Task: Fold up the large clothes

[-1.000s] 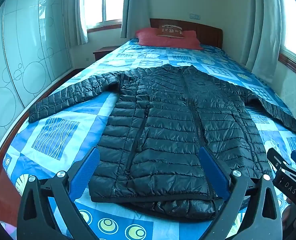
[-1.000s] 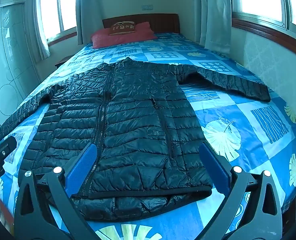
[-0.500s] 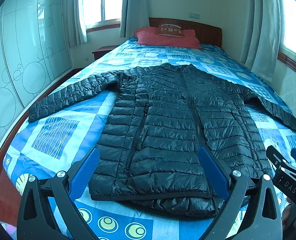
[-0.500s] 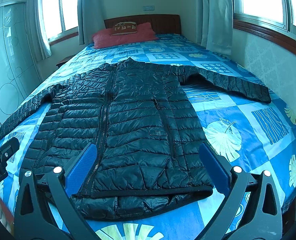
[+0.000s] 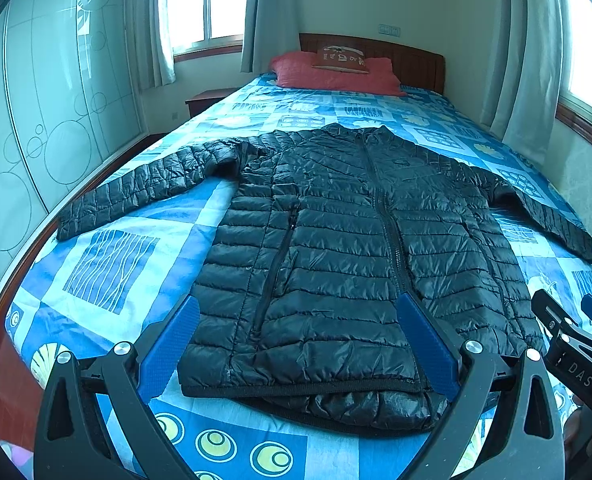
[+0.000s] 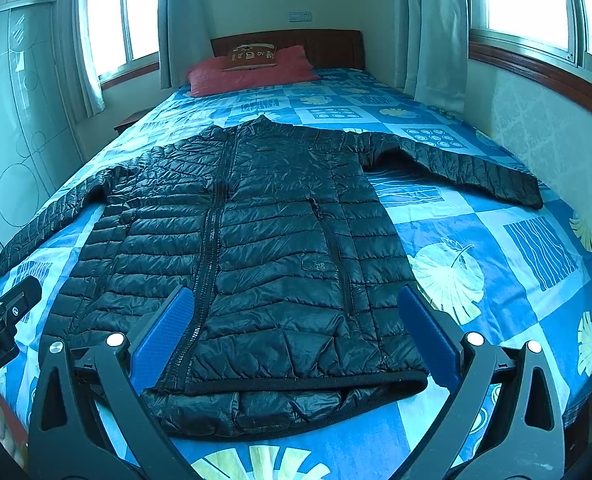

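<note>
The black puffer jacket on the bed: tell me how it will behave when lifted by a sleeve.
The black puffer jacket will probably sag limply; it lies flat with soft wrinkles. Its shiny quilted shell looks slick, so it may slip from the tongs and slide on the blue bedspread. It looks puffy, likely light for its bulk.

Glossy quilted jacket (image 5: 336, 248), cotton bedspread (image 5: 108, 264)

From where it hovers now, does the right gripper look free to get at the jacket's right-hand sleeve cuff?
Probably yes. The right gripper is open and empty above the jacket hem, and the sleeve cuff lies flat on the bedspread with nothing on it or in between. It would need a forward reach to the right.
</note>
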Demonstrator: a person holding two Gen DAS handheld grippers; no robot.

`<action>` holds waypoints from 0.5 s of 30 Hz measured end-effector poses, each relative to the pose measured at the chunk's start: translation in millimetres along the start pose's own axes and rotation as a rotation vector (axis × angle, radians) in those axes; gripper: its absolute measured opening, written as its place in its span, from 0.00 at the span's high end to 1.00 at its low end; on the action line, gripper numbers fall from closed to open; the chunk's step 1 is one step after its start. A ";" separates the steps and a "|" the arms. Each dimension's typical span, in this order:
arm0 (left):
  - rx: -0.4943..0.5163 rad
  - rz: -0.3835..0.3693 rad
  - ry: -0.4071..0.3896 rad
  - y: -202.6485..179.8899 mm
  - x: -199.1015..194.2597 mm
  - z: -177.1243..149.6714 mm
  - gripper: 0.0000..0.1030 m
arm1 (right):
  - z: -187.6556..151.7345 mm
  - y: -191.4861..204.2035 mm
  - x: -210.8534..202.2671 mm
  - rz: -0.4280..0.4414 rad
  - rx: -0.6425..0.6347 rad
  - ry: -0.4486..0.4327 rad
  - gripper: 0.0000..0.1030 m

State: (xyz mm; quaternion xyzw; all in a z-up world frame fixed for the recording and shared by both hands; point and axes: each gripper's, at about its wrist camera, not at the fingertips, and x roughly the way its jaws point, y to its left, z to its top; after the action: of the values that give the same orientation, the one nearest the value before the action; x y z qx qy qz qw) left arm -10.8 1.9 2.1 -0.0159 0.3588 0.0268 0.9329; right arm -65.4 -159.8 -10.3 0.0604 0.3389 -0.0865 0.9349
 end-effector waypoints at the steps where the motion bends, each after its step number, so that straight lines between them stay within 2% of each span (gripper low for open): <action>1: -0.001 0.001 0.000 0.2 -0.2 -0.7 0.05 | 0.0 0.5 -0.2 0.000 0.000 0.000 0.02; 15: -0.005 0.001 0.005 0.8 0.8 -1.2 0.05 | -0.8 4.5 -1.0 0.000 -0.005 0.002 0.02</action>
State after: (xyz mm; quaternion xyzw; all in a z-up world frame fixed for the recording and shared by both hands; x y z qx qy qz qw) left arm -11.0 2.6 0.7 -0.0181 0.3609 0.0284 0.9320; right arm -65.7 -155.1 -10.0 0.0581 0.3401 -0.0855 0.9347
